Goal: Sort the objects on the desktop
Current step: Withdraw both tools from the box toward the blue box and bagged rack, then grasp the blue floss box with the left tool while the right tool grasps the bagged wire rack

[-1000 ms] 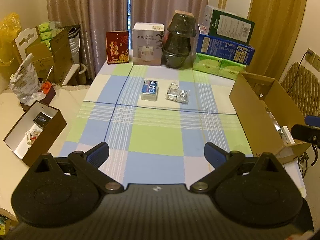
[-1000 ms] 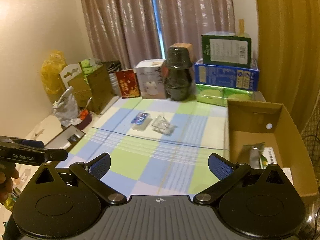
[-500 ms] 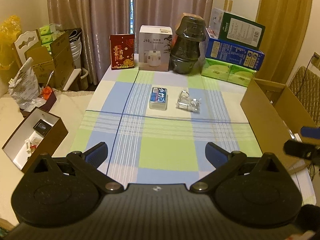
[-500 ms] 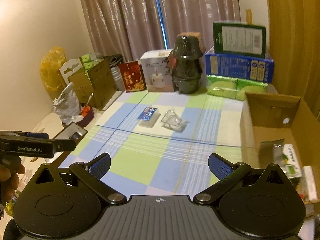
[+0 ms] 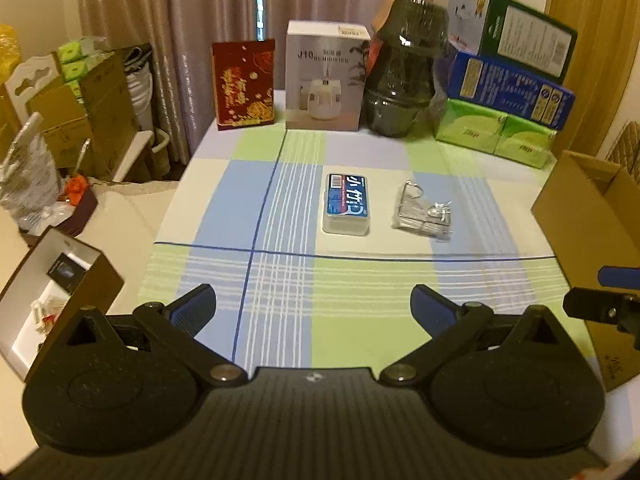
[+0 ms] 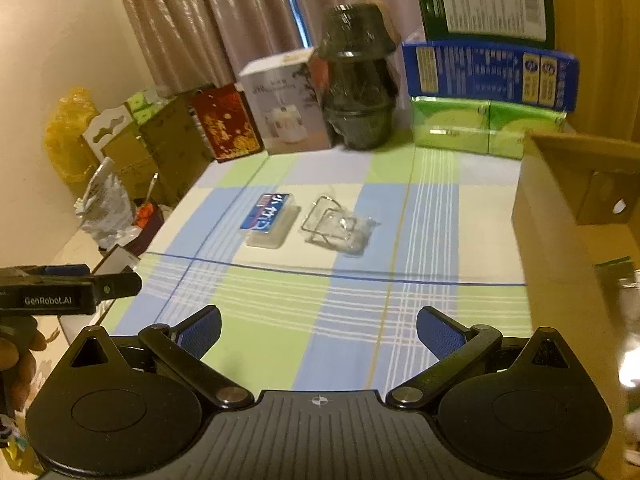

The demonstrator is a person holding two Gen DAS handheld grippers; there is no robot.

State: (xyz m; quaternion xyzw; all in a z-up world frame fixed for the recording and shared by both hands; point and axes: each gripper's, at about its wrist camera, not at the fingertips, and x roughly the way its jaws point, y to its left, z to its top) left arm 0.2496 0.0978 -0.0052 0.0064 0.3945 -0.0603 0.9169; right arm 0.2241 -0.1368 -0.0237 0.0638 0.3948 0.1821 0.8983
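Your left gripper (image 5: 313, 304) and right gripper (image 6: 319, 326) hung spread wide and empty over the checked blue-green clothed worktop (image 5: 344, 320); the blue-labelled clear plastic box (image 5: 346, 209) lay mid-worktop beside the clear bag of metal clips (image 5: 425, 211), before beige curtains (image 5: 168, 20).

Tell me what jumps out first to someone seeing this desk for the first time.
Two small items lie side by side in the middle of the blue, green and white checked tablecloth: a clear plastic case with a blue label and, to its right, a clear bag of bent metal wire parts. Behind them a dark stack of plastic-wrapped bowls rises along the far edge. The left gripper and right gripper both hang open over the near edge.
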